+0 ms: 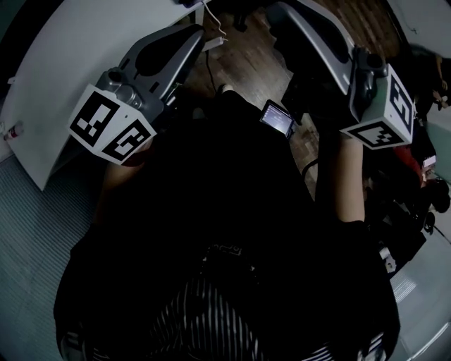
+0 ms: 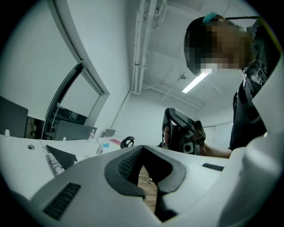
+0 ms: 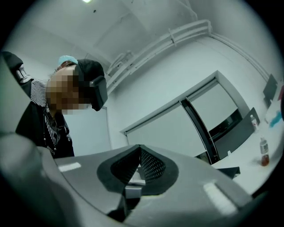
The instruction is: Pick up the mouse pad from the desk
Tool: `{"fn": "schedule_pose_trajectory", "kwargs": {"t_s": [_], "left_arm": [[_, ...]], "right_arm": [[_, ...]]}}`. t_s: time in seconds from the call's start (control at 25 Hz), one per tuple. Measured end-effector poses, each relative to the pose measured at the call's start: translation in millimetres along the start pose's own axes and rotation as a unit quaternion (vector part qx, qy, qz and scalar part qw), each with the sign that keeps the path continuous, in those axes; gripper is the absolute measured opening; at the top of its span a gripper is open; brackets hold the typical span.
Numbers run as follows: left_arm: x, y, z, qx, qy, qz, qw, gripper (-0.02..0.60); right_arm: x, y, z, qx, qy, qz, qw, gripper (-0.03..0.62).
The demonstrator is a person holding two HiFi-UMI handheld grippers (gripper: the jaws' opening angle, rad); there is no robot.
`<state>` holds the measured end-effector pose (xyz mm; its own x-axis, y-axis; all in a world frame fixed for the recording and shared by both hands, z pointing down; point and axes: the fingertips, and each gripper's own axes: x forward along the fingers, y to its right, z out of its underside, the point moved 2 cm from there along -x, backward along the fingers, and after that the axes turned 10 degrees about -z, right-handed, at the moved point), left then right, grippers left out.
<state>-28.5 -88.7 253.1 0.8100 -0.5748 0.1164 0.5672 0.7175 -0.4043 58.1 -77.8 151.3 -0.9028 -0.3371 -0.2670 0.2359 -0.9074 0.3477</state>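
A dark flat sheet with a pointed corner, probably the mouse pad [image 2: 62,156], lies on the white desk [image 2: 26,153], off to the left of my left gripper [image 2: 143,150]. That gripper is shut with nothing in it; only wooden floor shows behind its pads. The same dark sheet [image 3: 227,171] appears at the right in the right gripper view. My right gripper [image 3: 139,148] is also shut and empty. In the head view both grippers, left [image 1: 196,35] and right [image 1: 282,14], are held up in front of my dark-clothed body, away from the desk [image 1: 77,63].
A small bottle [image 2: 101,148], black headphones [image 2: 128,142] and a white tube [image 2: 53,163] lie on the desk, with dark monitors [image 2: 11,117] behind. Another bottle [image 3: 264,153] stands at the right. A lit small screen [image 1: 277,118] hangs over wooden floor [image 1: 239,63].
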Motion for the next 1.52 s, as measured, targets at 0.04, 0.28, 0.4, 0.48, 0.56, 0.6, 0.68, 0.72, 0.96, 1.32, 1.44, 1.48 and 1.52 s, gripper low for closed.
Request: {"fn": "schedule_pose_trajectory", "kwargs": {"t_s": [0.04,0.28,0.4,0.48,0.56,0.6,0.68,0.72,0.96,1.32,1.44,1.48,1.52], "left_arm": [[0.8,1.1,0.4,-0.001,-0.002,0.003,1.0000,0.008],[10.7,2.2,-1.4,-0.002,-0.017,0.036,0.9992,0.008],[4.8,6.0,0.9,-0.001,-0.017,0.016,0.9997,0.008],[2.3,7.5,0.6,0.001,-0.015,0.006,0.9999,0.008],[-0.2,8.6,-3.3,0.003,-0.008,0.000,1.0000,0.008],[-1.6,9.5,-5.6,0.004,-0.005,-0.003,1.0000,0.008],[-4.2,11.6,-8.4,0.009,-0.003,-0.008,0.9999,0.008],[-5.2,12.4,-8.5,0.011,-0.003,-0.011,0.9999,0.008],[-6.2,18.0,-7.7,0.021,-0.006,-0.031,0.9993,0.008],[-8.6,20.9,-8.3,0.030,-0.022,-0.035,0.9987,0.007],[-9.6,20.8,-13.2,0.033,-0.023,-0.026,0.9988,0.008],[-8.9,20.8,-15.1,0.034,-0.021,-0.022,0.9990,0.008],[-7.7,20.8,-16.3,0.034,-0.018,-0.016,0.9991,0.008]], "right_arm": [[-0.7,0.4,0.8,0.001,-0.001,0.004,1.000,0.005],[-6.1,6.6,3.0,0.002,0.002,0.041,0.999,0.005],[-5.3,5.1,4.2,0.012,0.001,0.022,1.000,0.005],[-4.6,3.4,3.9,0.014,-0.001,0.011,1.000,0.005],[-3.1,0.8,3.5,0.014,-0.003,0.004,1.000,0.005],[-1.9,-0.6,2.9,0.014,-0.005,0.000,1.000,0.005],[-1.6,-1.7,2.1,0.016,-0.005,-0.006,1.000,0.005],[-2.7,-1.6,2.5,0.017,-0.004,-0.007,1.000,0.005],[-10.9,1.3,6.7,0.030,0.008,-0.022,0.999,0.005],[-17.5,8.5,13.1,0.043,0.010,-0.022,0.999,0.005],[-16.8,8.3,14.2,0.040,0.007,-0.012,0.999,0.005],[-16.7,8.1,14.1,0.039,0.005,-0.007,0.999,0.005],[-16.1,7.8,13.5,0.036,0.002,-0.004,0.999,0.005]]}}
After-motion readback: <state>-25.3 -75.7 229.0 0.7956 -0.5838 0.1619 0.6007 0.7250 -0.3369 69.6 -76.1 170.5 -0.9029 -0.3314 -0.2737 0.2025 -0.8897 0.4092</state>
